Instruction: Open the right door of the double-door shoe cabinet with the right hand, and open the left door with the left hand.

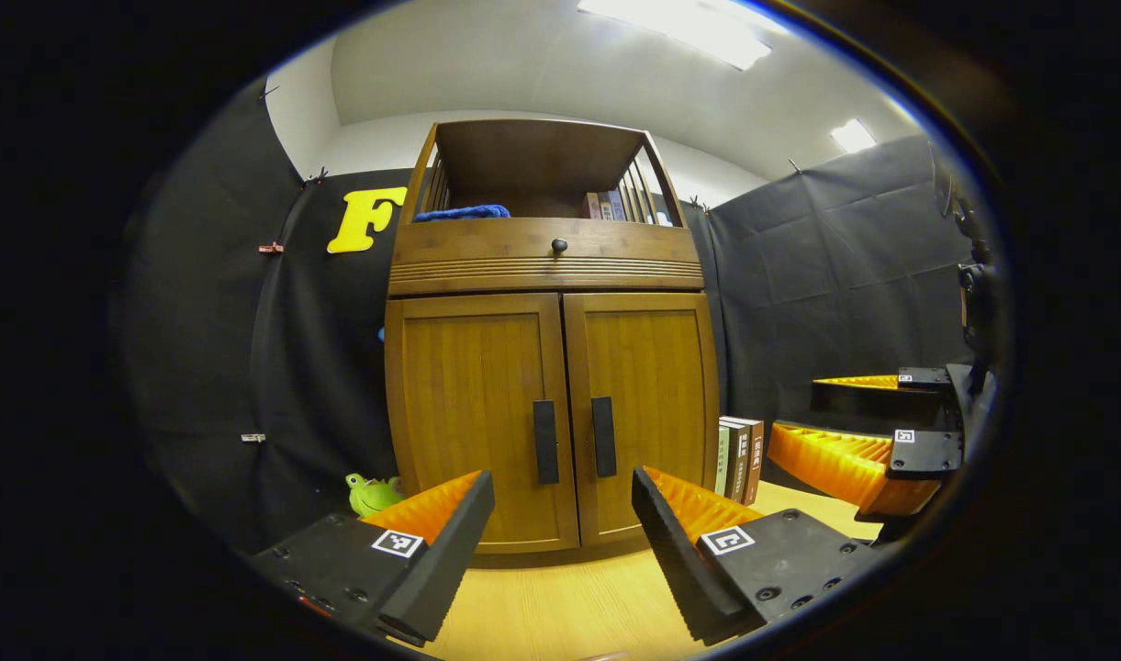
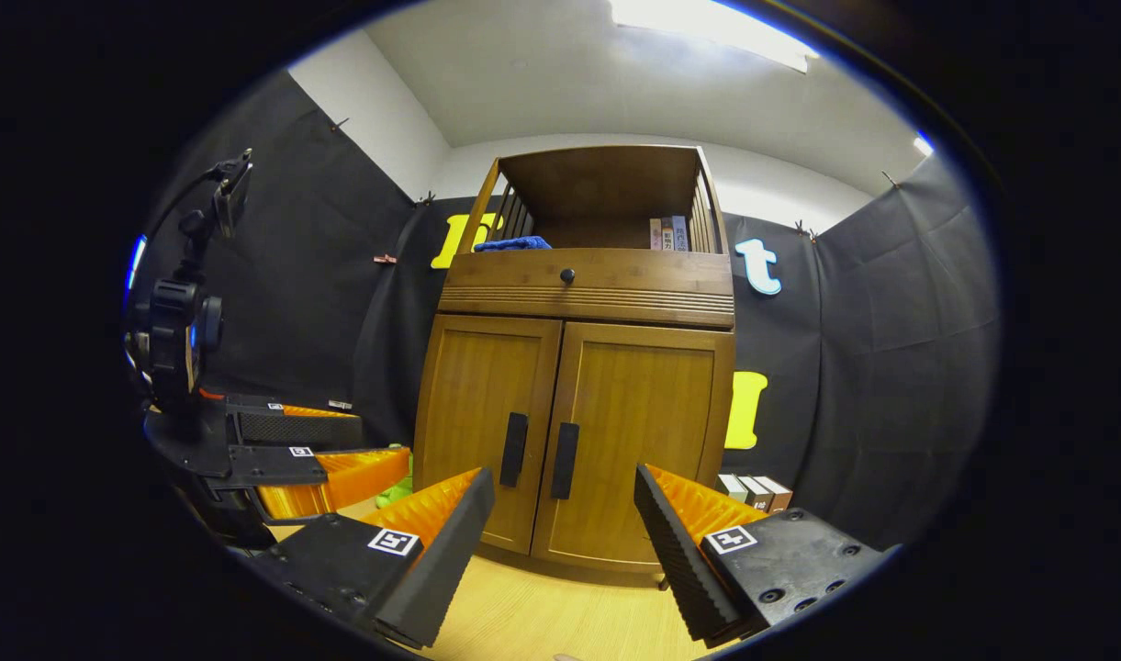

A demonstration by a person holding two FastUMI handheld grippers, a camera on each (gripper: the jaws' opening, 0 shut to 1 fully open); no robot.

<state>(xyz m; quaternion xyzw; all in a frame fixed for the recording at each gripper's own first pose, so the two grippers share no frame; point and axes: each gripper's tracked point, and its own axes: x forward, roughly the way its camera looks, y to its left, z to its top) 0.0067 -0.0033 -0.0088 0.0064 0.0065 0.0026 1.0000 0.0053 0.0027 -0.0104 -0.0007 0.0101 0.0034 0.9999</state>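
Here I see the shoe cabinet (image 1: 551, 367) standing upright on the desk (image 1: 569, 597), tall axis vertical, both doors shut and facing me, their two handles (image 1: 545, 442) vertical at the centre seam. My left tongs (image 1: 563, 514) gape wide, well short of it; right tongs (image 2: 565, 519) likewise wide. The left gripper view catches a green toy (image 1: 370, 493) beside the cabinet.
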